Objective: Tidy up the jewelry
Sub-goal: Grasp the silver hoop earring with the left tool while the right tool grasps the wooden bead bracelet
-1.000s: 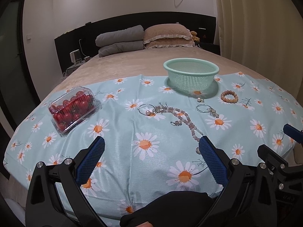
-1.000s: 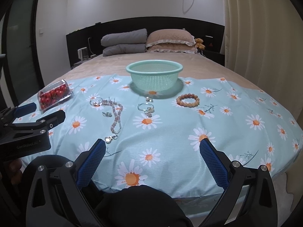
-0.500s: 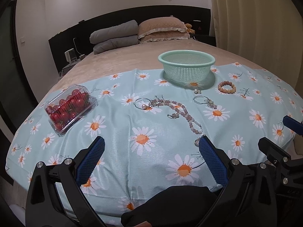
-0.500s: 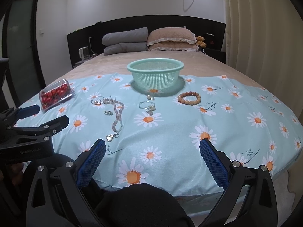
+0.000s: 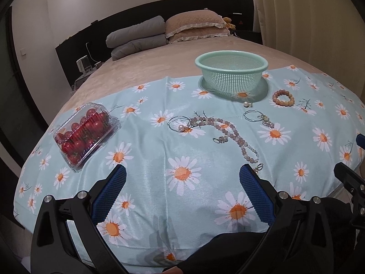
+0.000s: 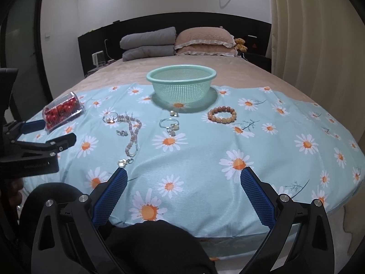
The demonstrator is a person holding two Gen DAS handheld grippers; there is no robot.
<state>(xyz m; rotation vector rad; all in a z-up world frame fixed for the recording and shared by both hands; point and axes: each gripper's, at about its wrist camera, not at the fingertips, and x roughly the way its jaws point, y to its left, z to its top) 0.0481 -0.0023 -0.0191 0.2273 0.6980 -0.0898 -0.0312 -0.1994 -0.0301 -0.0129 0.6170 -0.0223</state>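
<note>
Both tongs, left [image 5: 182, 175] and right [image 6: 183, 177], spread wide, empty, short of the jewelry. Necklace [image 5: 230, 132] at 12 o'clock on the cloth [image 5: 148, 159]; basket [image 6: 181, 83] beyond, bare, presumably for collecting. Bracelet [image 6: 221, 114] at 1 o'clock.

Right gripper [image 5: 355, 157] cut off by right edge in left wrist view, only blue tip and black frame show; left gripper [image 6: 49, 132] cut by left edge in right wrist view, body lost in dark; small earring pair [image 5: 220, 139] beside bead necklace [image 5: 230, 130] too small to make out; pearl piece [image 6: 173, 113] at basket [image 6: 182, 73] foot, shape unclear; necklace clasp [image 5: 259, 167] touches the left gripper's right finger [image 5: 255, 189], partly hidden; daisy cloth [image 6: 251, 150] near edge hidden behind dark sleeve; nightstand items at bed's far left corner blurred.
</note>
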